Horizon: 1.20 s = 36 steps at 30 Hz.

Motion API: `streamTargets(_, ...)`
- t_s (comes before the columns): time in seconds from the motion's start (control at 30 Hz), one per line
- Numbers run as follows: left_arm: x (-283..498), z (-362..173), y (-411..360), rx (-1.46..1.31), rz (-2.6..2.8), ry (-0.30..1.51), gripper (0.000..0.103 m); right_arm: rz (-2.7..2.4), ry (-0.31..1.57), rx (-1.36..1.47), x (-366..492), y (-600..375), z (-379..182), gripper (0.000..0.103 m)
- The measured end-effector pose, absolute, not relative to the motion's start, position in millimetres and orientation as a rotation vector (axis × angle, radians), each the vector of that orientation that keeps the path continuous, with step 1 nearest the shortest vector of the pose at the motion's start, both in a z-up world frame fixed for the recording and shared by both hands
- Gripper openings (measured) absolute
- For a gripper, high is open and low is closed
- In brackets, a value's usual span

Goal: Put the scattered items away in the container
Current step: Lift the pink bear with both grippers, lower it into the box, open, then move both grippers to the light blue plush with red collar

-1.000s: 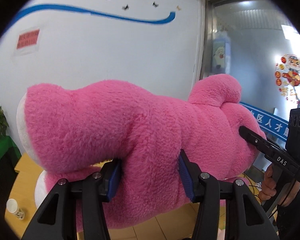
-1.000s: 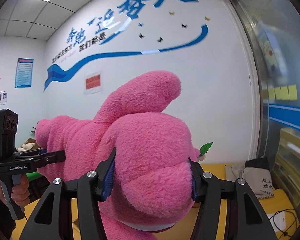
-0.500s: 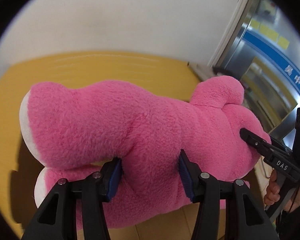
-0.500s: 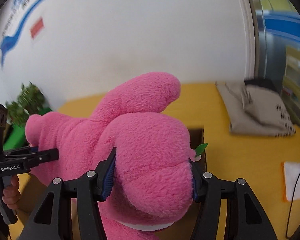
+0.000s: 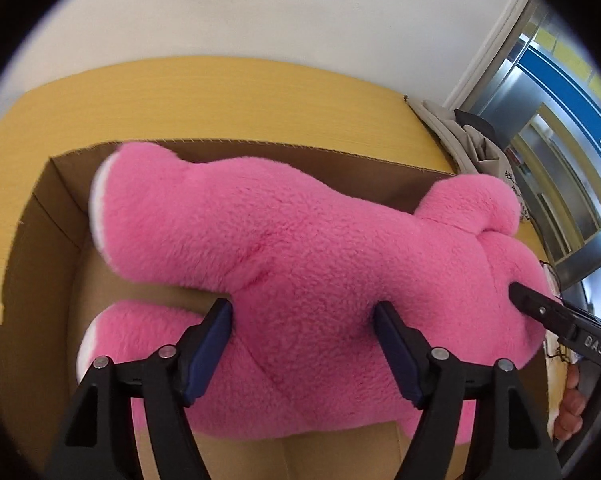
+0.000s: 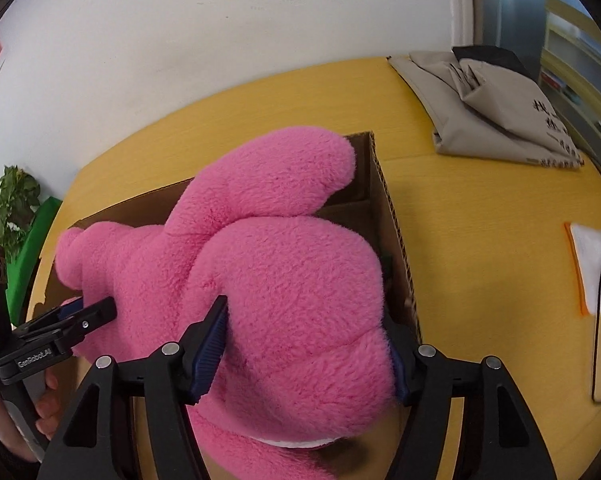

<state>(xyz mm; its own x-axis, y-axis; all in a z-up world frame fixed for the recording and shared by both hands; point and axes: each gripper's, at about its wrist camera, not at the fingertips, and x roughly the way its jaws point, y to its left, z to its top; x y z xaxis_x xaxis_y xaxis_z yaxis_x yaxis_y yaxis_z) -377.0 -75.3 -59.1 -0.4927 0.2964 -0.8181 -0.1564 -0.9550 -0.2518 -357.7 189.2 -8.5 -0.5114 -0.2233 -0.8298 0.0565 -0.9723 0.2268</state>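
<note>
A big pink plush bear (image 5: 300,248) lies on its side, sunk into an open cardboard box (image 5: 40,220) on the yellow table. My left gripper (image 5: 302,316) straddles its body near the legs; the jaws are opening and the blue pads still touch the fur. My right gripper (image 6: 306,328) straddles the head end (image 6: 280,280); its jaws are opening too, and fur bulges over both pads. The box's right wall (image 6: 396,240) stands just beside the right gripper. Each wrist view shows a finger of the other gripper (image 5: 540,310) against the plush. The box floor is mostly hidden.
A folded beige cloth bag (image 6: 492,108) lies at the table's far right. A white cloth with an orange edge and a black cable (image 6: 592,264) lies right of the box. A green plant (image 6: 8,208) stands off the table's left end. A white wall stands behind.
Both grippers have tilted down and sunk with the plush, which now sits inside the cardboard box. Both pairs of jaws stand wider than before.
</note>
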Motion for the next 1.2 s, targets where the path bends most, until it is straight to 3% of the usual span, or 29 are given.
streamTargets(0.17,-364,-41,-83,-1.381,2.505,-0.239,0.073,-2.585,-0.254,1.461,-358,198,-7,0.096)
streamTargets(0.27,-338,-14,-88,-1.286,2.549,-0.211,0.073,-2.542,-0.375,1.437,-350,217,2,0.1)
streamTargets(0.33,-315,2,-93,-1.231,2.586,-0.125,0.074,-2.61,-0.352,1.375,-333,224,19,0.103)
streamTargets(0.53,-245,2,-120,-1.243,2.646,0.112,0.077,-2.75,-0.091,1.1,-255,226,71,0.103)
streamTargets(0.7,-220,-41,-149,-1.454,2.569,-0.003,0.077,-2.679,0.005,1.014,-184,217,89,0.103)
streamTargets(0.83,-201,-73,-150,-1.566,2.515,-0.061,0.076,-2.676,-0.052,1.031,-143,217,82,0.103)
streamTargets(1.03,-186,-78,-139,-1.571,2.512,-0.074,0.076,-2.678,-0.158,1.036,-91,215,66,0.103)
streamTargets(1.2,-180,-53,-144,-1.536,2.666,-0.064,0.076,-2.709,-0.14,0.926,-51,212,74,0.103)
